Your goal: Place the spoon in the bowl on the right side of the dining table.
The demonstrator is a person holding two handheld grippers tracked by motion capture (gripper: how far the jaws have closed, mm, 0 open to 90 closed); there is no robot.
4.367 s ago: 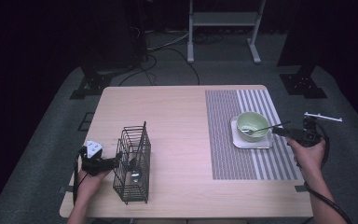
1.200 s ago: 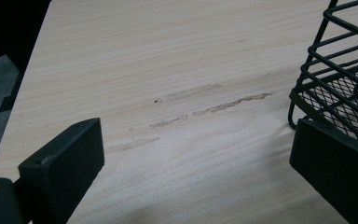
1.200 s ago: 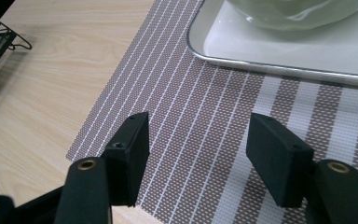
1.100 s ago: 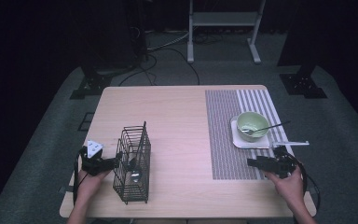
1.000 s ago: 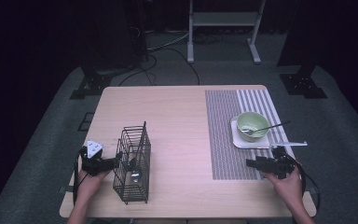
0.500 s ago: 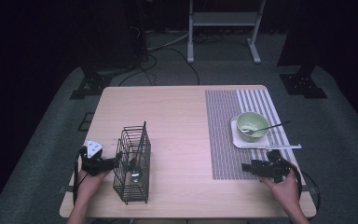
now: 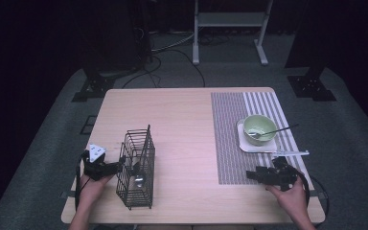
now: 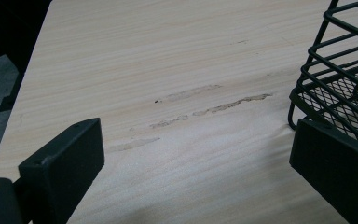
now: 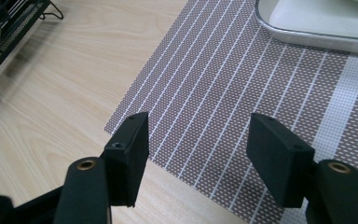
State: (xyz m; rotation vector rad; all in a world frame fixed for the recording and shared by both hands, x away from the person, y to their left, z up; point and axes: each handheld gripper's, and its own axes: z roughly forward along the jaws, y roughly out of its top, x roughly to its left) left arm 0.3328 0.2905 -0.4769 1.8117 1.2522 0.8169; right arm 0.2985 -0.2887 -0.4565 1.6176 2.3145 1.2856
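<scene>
Right gripper: jaws apart, nothing between them, low over the near edge of the striped placemat. The white plate lies just beyond it on the mat, carrying the green bowl with a spoon. Left gripper: jaws wide, empty, at the table's left side; one jaw sits just beside the wire basket's lower corner; contact cannot be told

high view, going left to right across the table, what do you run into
left gripper → black wire basket → striped placemat → green bowl on its white plate. The right gripper sits nearer the person, overlapping the mat's span.
</scene>
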